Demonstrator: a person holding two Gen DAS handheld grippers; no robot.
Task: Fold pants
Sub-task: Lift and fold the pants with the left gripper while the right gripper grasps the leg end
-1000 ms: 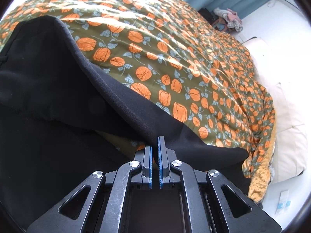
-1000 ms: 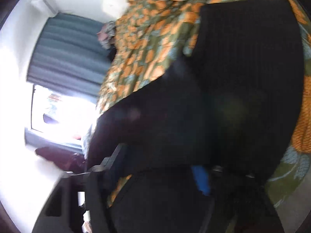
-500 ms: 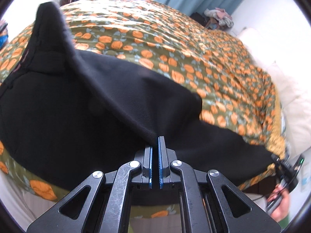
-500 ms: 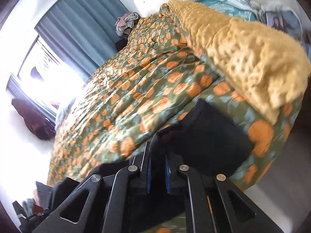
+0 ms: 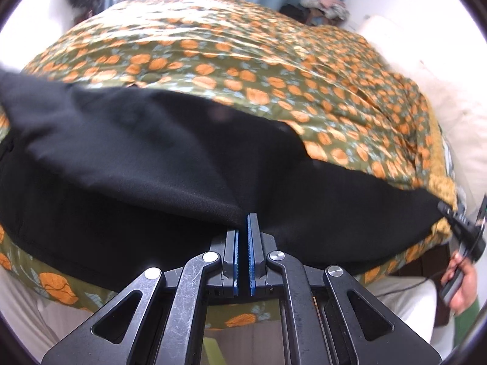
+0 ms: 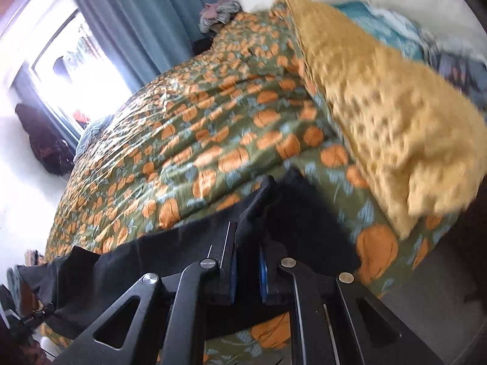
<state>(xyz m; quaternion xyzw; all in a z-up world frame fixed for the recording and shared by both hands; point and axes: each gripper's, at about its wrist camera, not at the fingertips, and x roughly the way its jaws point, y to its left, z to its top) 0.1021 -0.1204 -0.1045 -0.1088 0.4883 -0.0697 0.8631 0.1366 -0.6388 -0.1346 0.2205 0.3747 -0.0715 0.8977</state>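
The black pants [image 5: 146, 164] lie stretched across the near edge of a bed with an orange-pumpkin quilt [image 5: 243, 54]. My left gripper [image 5: 243, 222] is shut on a fold of the black cloth at its near edge. My right gripper [image 6: 246, 237] is shut on the other end of the pants [image 6: 304, 222], near the bed's corner. The right gripper also shows at the far right of the left wrist view [image 5: 462, 231], held by a hand. The pants hang between the two grippers along the bed's edge.
A yellow textured blanket [image 6: 380, 91] lies at the bed's right side. White pillows [image 5: 456, 115] sit beyond the quilt. Blue curtains [image 6: 146, 24] and a bright window [image 6: 76, 70] stand behind the bed. A pile of clothes [image 5: 322, 3] lies at the far corner.
Both grippers have pulled back toward the bed's near edge with the pants. The raised flap of black cloth has come down and now lies flatter over the quilt.
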